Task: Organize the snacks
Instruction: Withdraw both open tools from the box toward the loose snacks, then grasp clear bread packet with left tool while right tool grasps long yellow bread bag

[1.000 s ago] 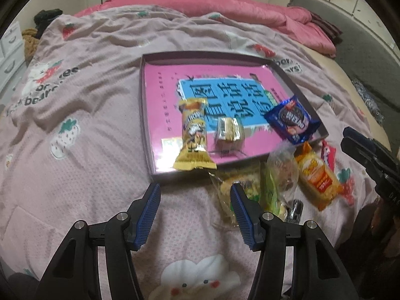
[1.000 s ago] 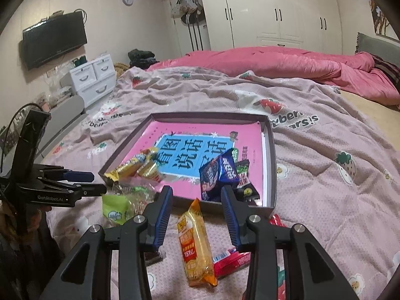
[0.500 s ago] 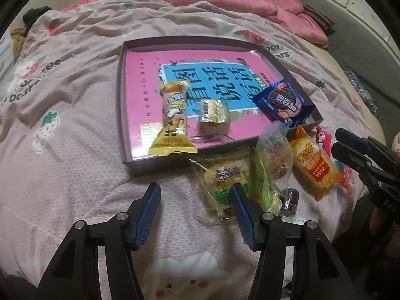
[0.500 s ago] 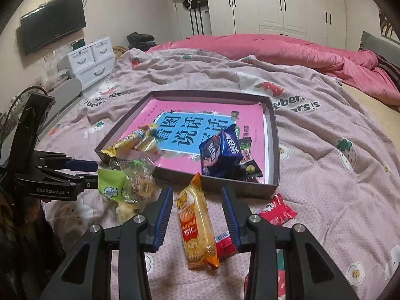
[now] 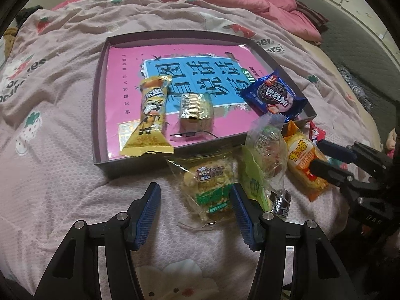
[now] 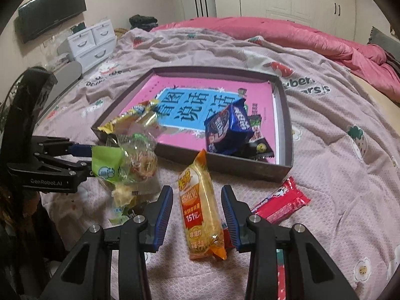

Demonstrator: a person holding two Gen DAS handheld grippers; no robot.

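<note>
Claws poised over a bed of snacks

Both claws tilt steeply down toward the bedspread (image 5: pixel 62 115), each with its black arms and ribbed blue pads apart and gripping nothing. The left claw (image 5: pixel 196 208) stands about half open astride a clear crinkly bag of pale biscuits (image 5: pixel 211 187) with a green band, its right pad just beside the bag's edge; I cannot tell whether it touches. The right claw (image 6: pixel 197 208) is narrower, its pads flanking the near end of a long orange rice-cracker packet (image 6: pixel 202 210) without visibly pressing on it.

Farther back on the bed lies a shallow square tray (image 5: pixel 100 105) with dark cardboard walls and a glossy pink and blue printed floor. In it lie a long yellow foil bar (image 5: pixel 151 120), a small squarish clear-wrapped cake (image 5: pixel 196 110) and, in the right near corner, a puffy blue biscuit packet (image 5: pixel 273 98). A dark flat sachet (image 6: pixel 260 147) lies beside the blue one.

Outside the tray, just right of the biscuit bag, a crumpled transparent bag with a lime-green flap (image 5: pixel 265 160) stands up loosely. A flat shiny red wrapper (image 6: pixel 282 200) lies on the right, near the tray's corner. The bedspread is soft, quilted, dusty pink, printed with strawberries; a bright pink duvet (image 6: pixel 287 32) is heaped at the far side.
</note>
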